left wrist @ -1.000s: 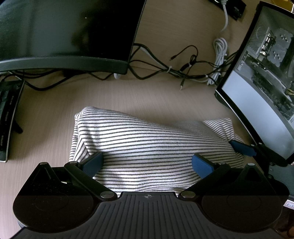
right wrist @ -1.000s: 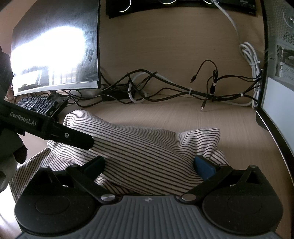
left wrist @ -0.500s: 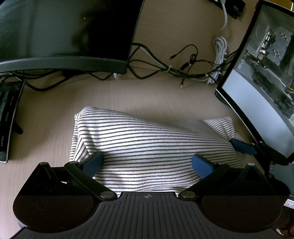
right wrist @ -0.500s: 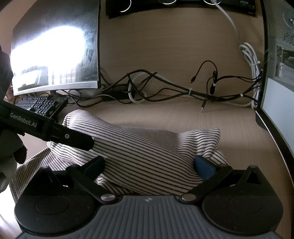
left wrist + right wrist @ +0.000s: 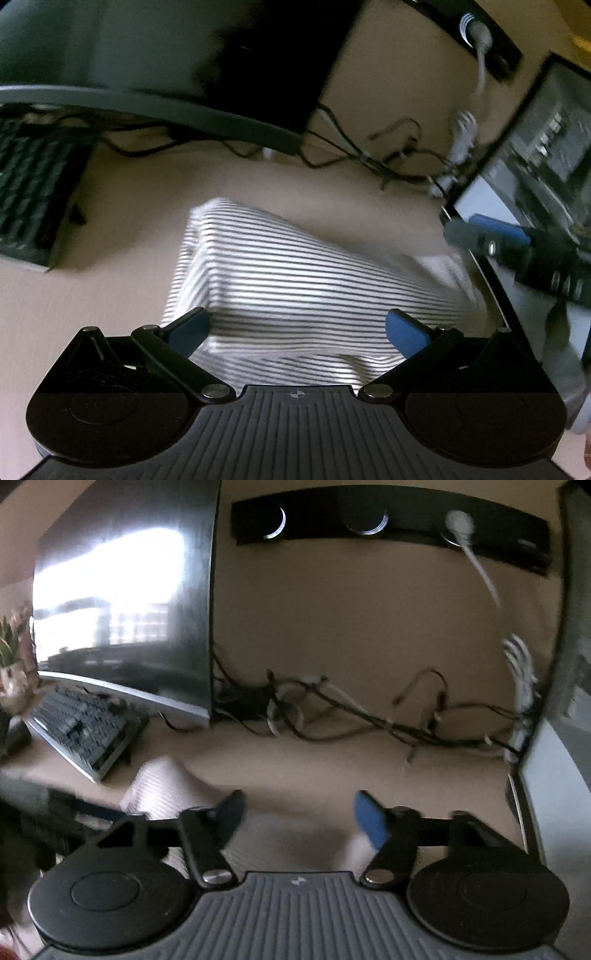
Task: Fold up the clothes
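I have the folded white garment with thin dark stripes (image 5: pixel 295 280) lying on the pale wooden bench (image 5: pixel 110 288), in front of the dark curved monitor (image 5: pixel 147 55) and well short of the tangle of black and white cables (image 5: pixel 369 723) along the back edge. My left tool (image 5: pixel 297 332) sits over the garment's near edge with its blue-padded jaws spread wide, a pad at either side of the cloth and neither pressing it. My right tool (image 5: pixel 299 816) is above the bench near the right end of the garment, its jaws closing; the picture is smeared, but I see only blurred cloth and bench beneath them, nothing gripped. A black keyboard (image 5: pixel 85 723) stands propped at the left edge, just beside the cloth.
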A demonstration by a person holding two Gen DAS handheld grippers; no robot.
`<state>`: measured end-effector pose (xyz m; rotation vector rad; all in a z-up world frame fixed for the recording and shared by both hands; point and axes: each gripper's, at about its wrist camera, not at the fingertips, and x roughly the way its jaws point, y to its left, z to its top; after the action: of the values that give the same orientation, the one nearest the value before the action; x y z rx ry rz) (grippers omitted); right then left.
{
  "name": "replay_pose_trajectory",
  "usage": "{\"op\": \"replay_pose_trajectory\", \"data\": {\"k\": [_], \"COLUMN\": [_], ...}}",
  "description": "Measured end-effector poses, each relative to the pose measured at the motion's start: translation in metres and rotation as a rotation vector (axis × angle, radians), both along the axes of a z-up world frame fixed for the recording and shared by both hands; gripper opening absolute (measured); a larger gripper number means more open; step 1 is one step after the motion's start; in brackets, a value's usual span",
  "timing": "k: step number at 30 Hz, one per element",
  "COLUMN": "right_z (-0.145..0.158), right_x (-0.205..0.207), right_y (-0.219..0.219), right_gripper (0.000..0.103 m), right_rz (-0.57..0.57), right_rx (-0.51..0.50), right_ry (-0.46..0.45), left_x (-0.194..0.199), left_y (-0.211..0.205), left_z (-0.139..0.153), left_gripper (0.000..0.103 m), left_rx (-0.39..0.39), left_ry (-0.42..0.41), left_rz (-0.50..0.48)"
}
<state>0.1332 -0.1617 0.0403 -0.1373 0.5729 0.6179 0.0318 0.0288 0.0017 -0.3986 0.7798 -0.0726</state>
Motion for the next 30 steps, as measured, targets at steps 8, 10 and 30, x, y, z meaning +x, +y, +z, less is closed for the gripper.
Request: {"op": "replay_pose_trajectory", "data": {"k": [8, 10, 30], "right_z": [-0.012, -0.022, -0.011], "right_x": [0.032, 0.040, -0.036], "right_y": [0.075, 0.093, 0.098], "right_gripper": [0.085, 0.085, 0.040], "right_rz": [0.347, 0.408, 0.473], "right_rx": [-0.135, -0.170, -0.139], "right_ry": [0.089, 0.106, 0.019], "left_x": [-0.041, -0.054, -0.100], "left_y": [0.017, 0.025, 0.052], "left_z": [0.015, 0.017, 0.028], "left_gripper": [0.103, 0.103, 0.103], "left_rx": [0.005, -0.017, -0.038], "left_ry": [-0.005, 0.003, 0.013], "left_rz": [0.128, 0.172, 0.318]}}
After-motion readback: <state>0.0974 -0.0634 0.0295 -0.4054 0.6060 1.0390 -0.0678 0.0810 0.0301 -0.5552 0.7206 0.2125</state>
